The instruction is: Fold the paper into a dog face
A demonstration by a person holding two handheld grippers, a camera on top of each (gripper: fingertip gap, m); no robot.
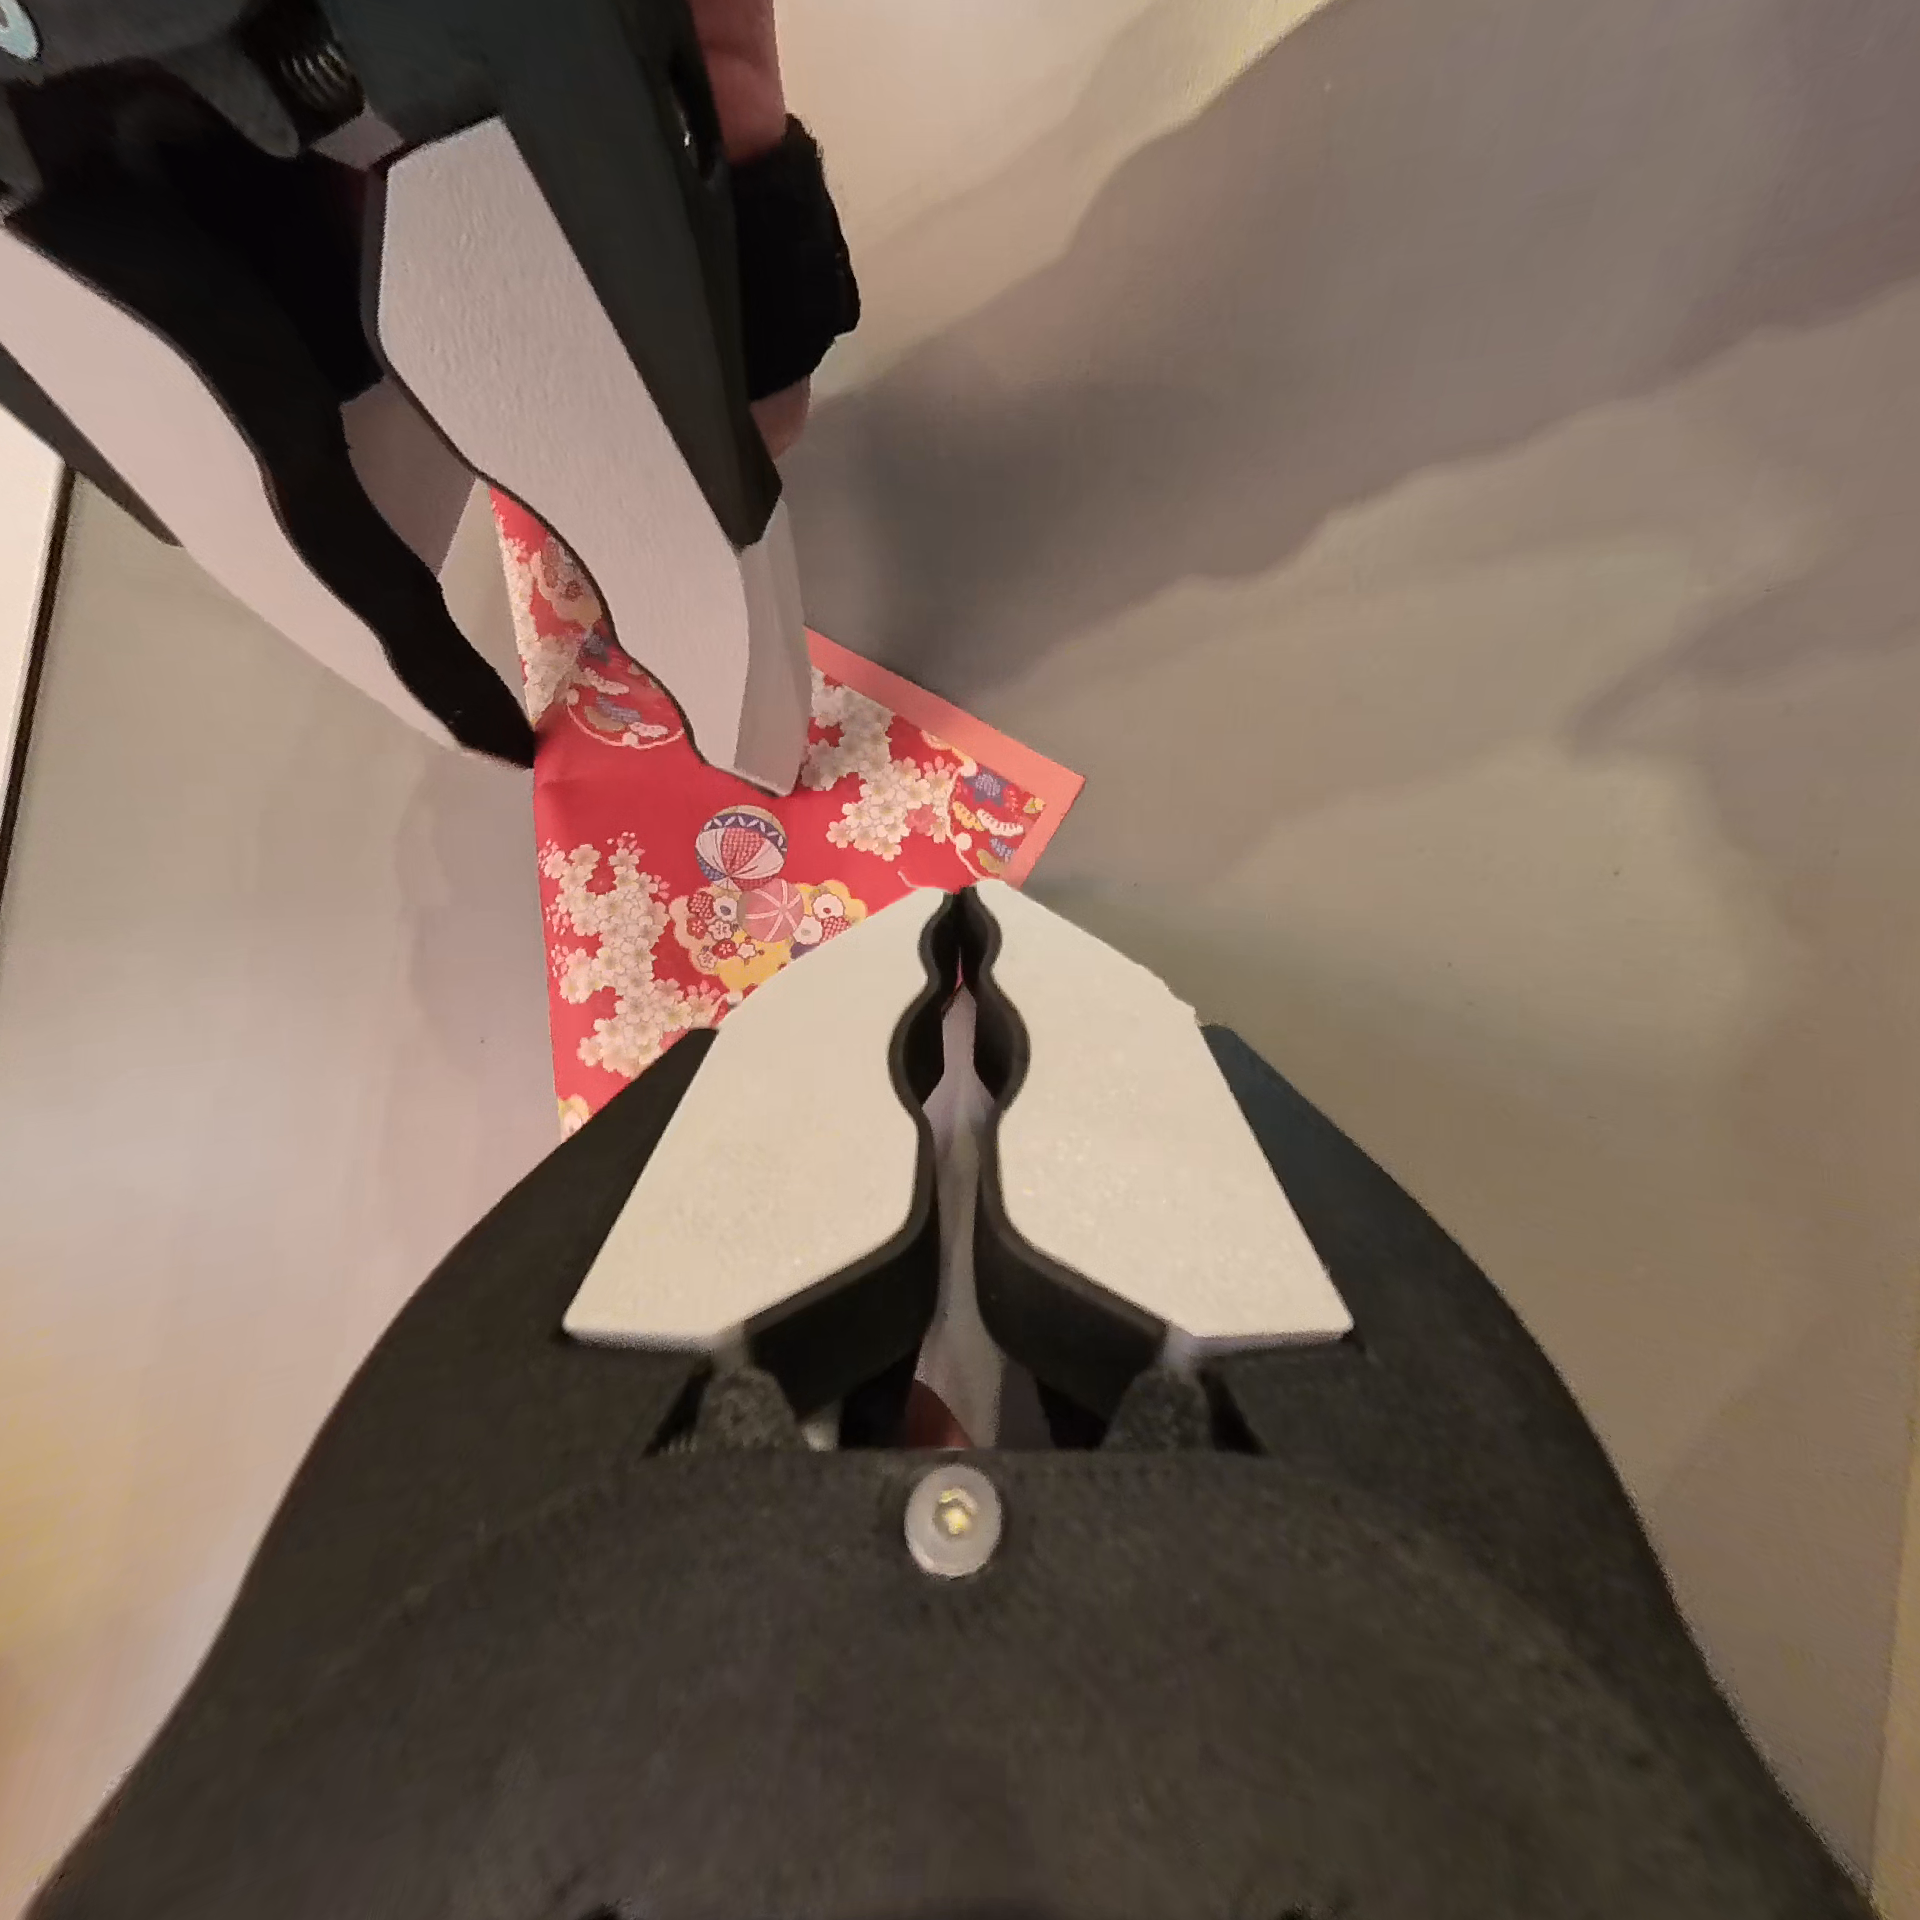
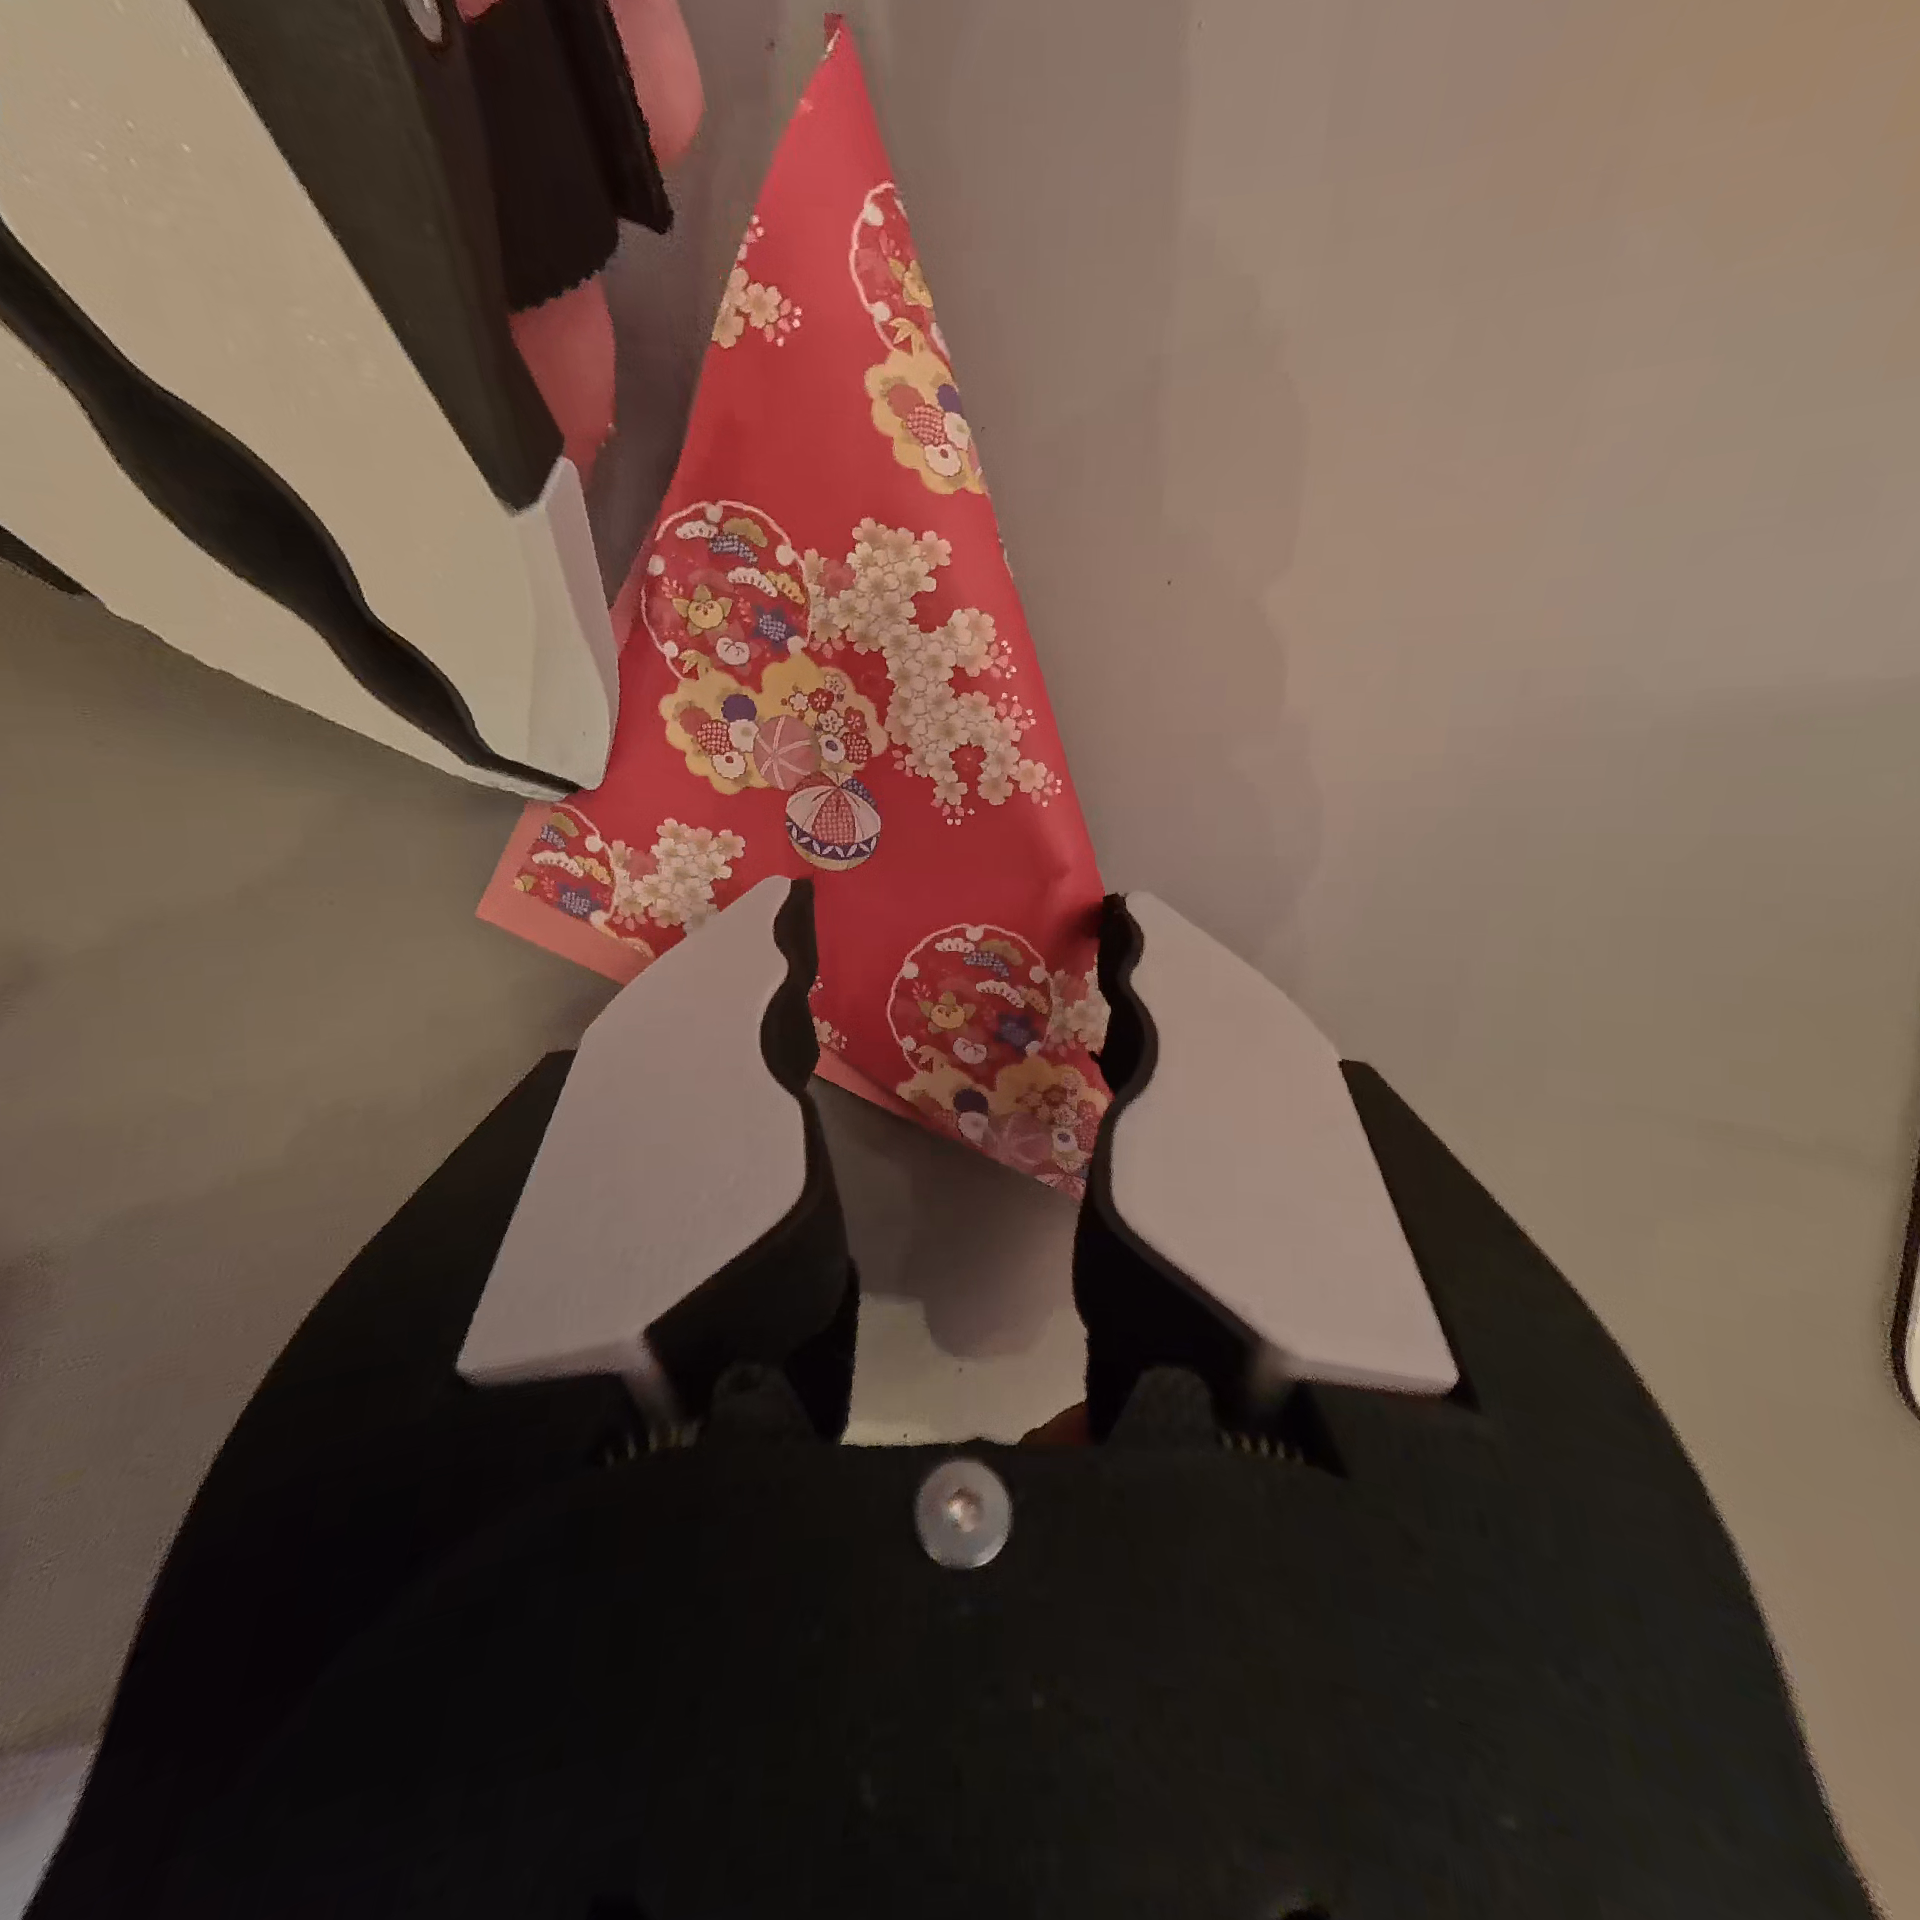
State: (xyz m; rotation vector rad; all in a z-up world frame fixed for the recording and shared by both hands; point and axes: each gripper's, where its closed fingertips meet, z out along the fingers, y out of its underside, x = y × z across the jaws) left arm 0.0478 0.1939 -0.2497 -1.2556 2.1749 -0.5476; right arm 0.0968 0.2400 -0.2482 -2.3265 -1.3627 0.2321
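already the paper (image 2: 873, 665) is being shown as a red flower-printed triangle lying flat on the pale worktop (image 2: 1455, 623), so the first diagonal fold is judged to be done. along one edge a plain pink strip is being left exposed, which suggests the layers are not being matched quite exactly.

the right claw (image 2: 956, 914) is being held spread wide just over the nearer corner of the triangle – one finger above the print, the other at the paper's edge – and nothing is being gripped by it. the left claw (image 1: 961, 904) is being held clenched, its tips meeting just beside the paper; a pale sliver is being glimpsed deeper between its fingers, though whether paper is being pinched there cannot be told. seen from the right wrist, that left claw is being rested tip-down at the paper's side edge, apparently pinning it.

most of the task is being left open – the two ear flaps are not yet being turned down, nor is the chin point being folded back.
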